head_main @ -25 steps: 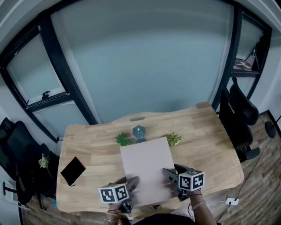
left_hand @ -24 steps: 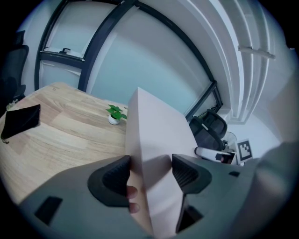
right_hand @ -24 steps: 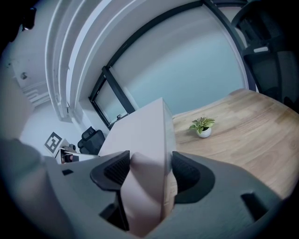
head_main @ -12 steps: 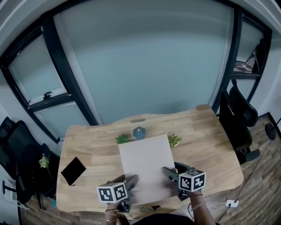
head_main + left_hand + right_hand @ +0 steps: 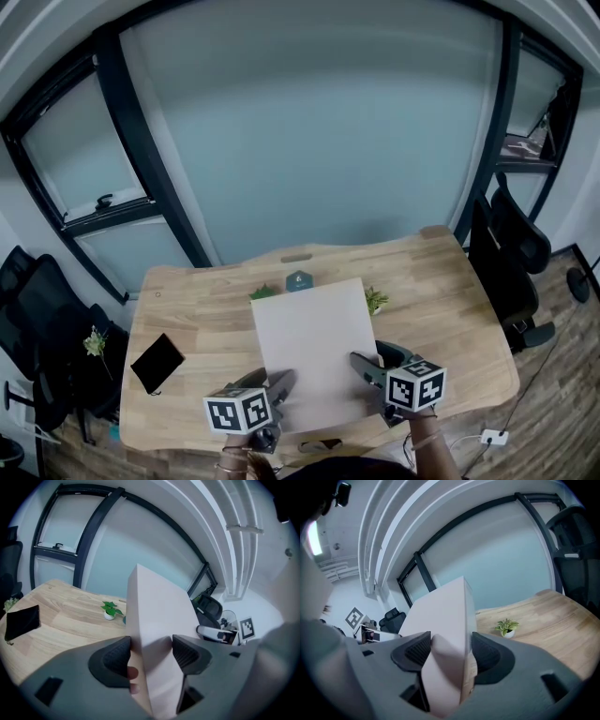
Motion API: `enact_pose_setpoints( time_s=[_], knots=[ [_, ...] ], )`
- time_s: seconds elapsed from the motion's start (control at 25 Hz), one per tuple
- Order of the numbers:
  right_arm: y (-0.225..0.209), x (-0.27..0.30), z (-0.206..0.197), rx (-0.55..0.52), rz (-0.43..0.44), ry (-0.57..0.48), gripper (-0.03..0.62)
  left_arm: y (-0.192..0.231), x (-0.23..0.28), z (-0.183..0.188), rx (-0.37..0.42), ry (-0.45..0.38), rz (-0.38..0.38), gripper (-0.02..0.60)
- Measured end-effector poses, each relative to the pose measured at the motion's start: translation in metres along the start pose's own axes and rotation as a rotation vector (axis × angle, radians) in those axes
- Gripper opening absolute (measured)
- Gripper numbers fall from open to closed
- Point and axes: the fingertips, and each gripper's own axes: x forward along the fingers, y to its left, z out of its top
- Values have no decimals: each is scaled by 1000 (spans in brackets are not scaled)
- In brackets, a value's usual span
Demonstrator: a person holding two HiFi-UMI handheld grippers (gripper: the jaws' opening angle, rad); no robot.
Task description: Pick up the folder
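The folder is a thick, pale grey-pink slab held above the wooden desk, in front of the person. My left gripper is shut on its near left edge and my right gripper is shut on its near right edge. In the left gripper view the folder stands edge-on between the dark pads, which press both its faces. In the right gripper view the folder fills the gap between the pads the same way.
A black pouch lies at the desk's left. Two small potted plants and a teal object stand just beyond the folder's far edge. Black office chairs stand right and left of the desk. Glass wall panels rise behind.
Both grippers have risen with the folder. It now looks larger in the head view and its far edge covers more of the plants and the teal object.
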Motion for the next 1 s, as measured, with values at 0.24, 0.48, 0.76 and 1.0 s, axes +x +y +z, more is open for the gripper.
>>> enact_pose_setpoints(
  time_s=[0.24, 0.48, 0.76, 1.0],
  knots=[
    [3, -5, 11, -26, 1, -21, 276, -6, -4, 7, 4, -20, -12, 273],
    [9, -9, 20, -41, 5, -44, 276, -9, -10, 15, 5, -35, -22, 273],
    [15, -12, 28, -59, 13, -63, 276, -10, -13, 15, 11, -39, -33, 273],
    [19, -15, 37, -89, 17, -75, 275, -13, -18, 22, 25, -54, -34, 272]
  ],
)
